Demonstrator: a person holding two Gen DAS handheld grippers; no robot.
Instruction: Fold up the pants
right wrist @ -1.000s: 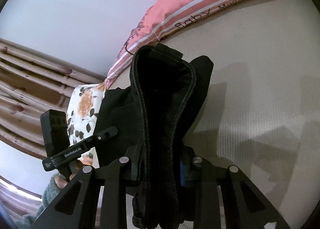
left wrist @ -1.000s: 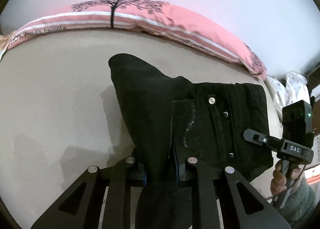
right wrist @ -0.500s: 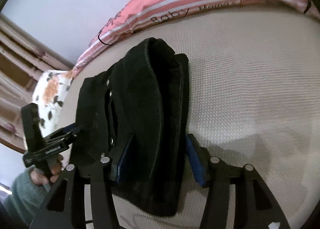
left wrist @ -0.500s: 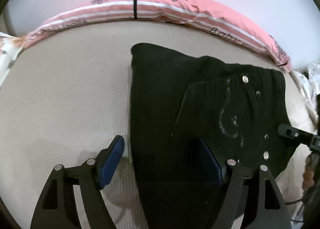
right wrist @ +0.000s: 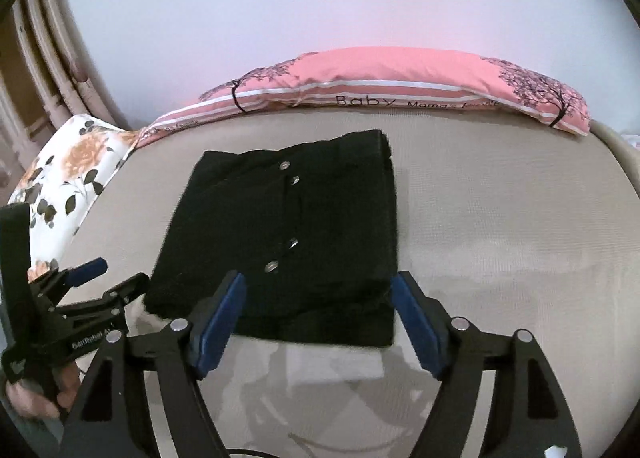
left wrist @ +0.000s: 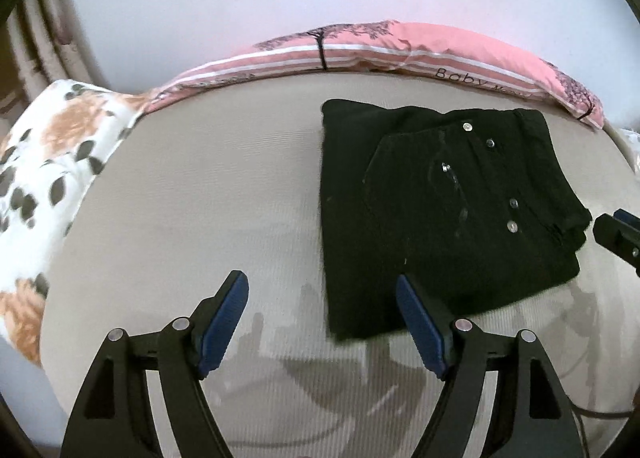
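The black pants (left wrist: 440, 210) lie folded into a flat rectangle on the beige mattress (left wrist: 200, 198), metal buttons showing on top. They also show in the right wrist view (right wrist: 288, 234). My left gripper (left wrist: 322, 298) is open and empty, above the mattress just before the pants' near left corner. My right gripper (right wrist: 318, 298) is open and empty, hovering over the pants' near edge. The left gripper also shows at the left of the right wrist view (right wrist: 104, 278), and a tip of the right gripper (left wrist: 616, 234) at the right edge of the left wrist view.
A pink striped pillow (right wrist: 380, 86) lies along the far edge of the mattress against the wall. A white floral pillow (left wrist: 44, 178) lies at the left; it also shows in the right wrist view (right wrist: 68, 174). A curved wooden frame (right wrist: 48, 38) stands at far left.
Both grippers were shut on the pants a second ago. They opened, let the folded pants down on the mattress, and pulled back and up from them.
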